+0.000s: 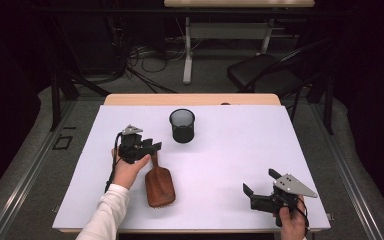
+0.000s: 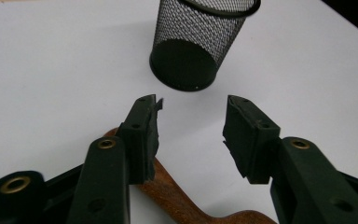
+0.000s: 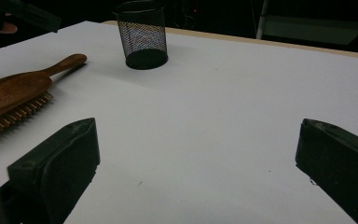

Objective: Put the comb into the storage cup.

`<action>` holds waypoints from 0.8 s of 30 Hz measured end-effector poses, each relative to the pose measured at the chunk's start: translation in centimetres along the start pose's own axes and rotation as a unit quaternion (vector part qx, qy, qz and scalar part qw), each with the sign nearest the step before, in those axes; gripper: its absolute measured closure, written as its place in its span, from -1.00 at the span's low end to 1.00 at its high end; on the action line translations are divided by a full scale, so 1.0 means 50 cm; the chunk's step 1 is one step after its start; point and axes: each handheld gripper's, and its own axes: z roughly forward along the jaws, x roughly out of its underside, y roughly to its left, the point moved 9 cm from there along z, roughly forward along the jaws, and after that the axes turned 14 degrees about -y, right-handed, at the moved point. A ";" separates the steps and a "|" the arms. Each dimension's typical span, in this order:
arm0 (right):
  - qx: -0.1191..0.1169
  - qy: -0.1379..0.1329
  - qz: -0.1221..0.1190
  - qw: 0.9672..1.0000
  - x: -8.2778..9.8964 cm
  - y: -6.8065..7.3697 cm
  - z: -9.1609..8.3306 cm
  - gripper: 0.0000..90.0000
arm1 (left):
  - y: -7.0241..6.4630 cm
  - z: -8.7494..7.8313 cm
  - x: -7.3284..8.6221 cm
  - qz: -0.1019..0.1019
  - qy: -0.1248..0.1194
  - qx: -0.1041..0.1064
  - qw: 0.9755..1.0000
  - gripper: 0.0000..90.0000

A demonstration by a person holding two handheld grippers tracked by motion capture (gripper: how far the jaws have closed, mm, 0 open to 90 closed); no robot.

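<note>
Jaws of the left gripper [image 1: 152, 148] part-open over the hairbrush [image 1: 159, 186] handle, gripping nothing; mesh cup [image 1: 182, 125] just beyond.

Even overhead light is brightening the white table [image 1: 230, 165] while the room behind is lying in near darkness, the mesh cup [image 1: 182, 125] is casting a soft shadow, and the nearest jaws are blurring in both gripper views.

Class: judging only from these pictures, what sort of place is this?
Probably a lab or workshop recording bay: a white-topped table ringed by dark curtains, loose cables on the floor, and a folding chair behind.
</note>
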 end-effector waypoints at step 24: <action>-0.008 0.008 -0.001 1.000 0.007 0.003 0.002 -1.00 | 0.011 0.042 0.069 0.043 0.091 -0.014 0.995 1.00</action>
